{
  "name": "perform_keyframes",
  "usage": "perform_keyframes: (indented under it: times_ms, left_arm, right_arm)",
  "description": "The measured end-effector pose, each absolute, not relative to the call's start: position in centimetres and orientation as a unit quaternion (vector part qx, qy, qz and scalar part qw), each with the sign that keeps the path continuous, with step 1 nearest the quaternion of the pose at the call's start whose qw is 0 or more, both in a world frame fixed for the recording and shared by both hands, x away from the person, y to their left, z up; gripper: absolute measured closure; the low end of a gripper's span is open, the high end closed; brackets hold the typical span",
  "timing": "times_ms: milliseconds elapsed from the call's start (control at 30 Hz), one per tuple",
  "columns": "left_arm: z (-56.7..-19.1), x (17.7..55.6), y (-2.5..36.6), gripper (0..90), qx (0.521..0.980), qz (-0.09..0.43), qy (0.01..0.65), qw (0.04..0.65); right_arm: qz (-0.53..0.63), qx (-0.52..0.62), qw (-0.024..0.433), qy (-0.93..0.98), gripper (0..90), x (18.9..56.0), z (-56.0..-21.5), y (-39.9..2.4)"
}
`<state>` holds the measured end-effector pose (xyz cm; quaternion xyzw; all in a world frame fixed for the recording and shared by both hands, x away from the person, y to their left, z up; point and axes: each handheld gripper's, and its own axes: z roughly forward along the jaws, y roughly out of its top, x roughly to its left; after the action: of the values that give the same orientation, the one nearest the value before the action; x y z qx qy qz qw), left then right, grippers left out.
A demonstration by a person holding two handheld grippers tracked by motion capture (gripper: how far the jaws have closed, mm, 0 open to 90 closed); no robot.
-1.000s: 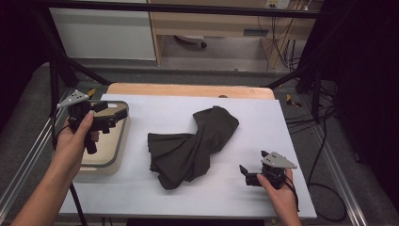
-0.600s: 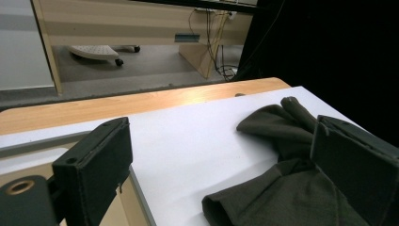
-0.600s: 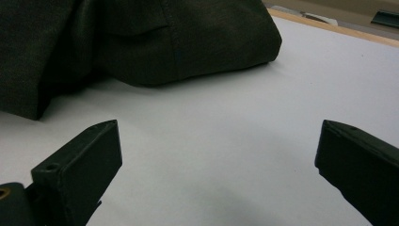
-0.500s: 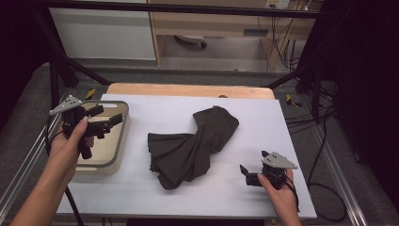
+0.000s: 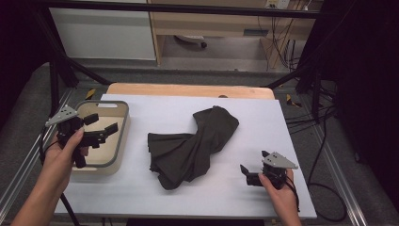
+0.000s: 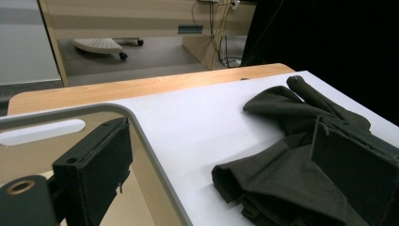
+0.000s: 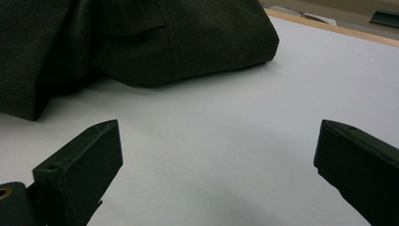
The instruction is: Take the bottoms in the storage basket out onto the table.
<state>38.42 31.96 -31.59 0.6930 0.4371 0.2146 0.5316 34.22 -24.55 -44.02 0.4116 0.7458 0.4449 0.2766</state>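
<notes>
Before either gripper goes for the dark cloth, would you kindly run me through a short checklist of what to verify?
1. Left gripper jaws open and empty: ok.
2. Right gripper jaws open and empty: ok.
3. Dark cloth lies free on the white table, touched by neither gripper: ok.
4. Cloth spread flat: not ok, it is crumpled and folded.
5. Left gripper away from the beige tray: not ok, it hangs over the tray.
6. Anything hidden under the cloth: cannot tell.

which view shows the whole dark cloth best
The high view: the dark cloth lies crumpled mid-table, its full outline visible, apart from both grippers. The left gripper view shows it from the side, partly behind one jaw. The right gripper view shows a folded edge close up, cut off at the frame's top.
</notes>
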Motion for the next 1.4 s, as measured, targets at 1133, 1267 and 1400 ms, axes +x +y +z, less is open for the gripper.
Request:
perform_keyframes:
  times_ms: [1133, 1267, 1400]
  left_arm:
    - [-35.9, 35.7, 31.9, 5.8, 0.721, 0.202, 0.428, 0.505]
    - [-36.5, 35.3, 32.0, 5.7, 0.727, 0.199, 0.425, 0.501]
    - [-36.9, 34.9, 32.2, 5.8, 0.729, 0.2, 0.424, 0.499]
  right_arm:
    - [0.444, 0.41, 0.275, 0.748, 2.9, 34.2, -44.1, -24.5]
    - [0.444, 0.41, 0.274, 0.748, 2.9, 34.2, -44.1, -24.5]
    - [0.443, 0.409, 0.274, 0.749, 2.9, 34.2, -44.1, -24.4]
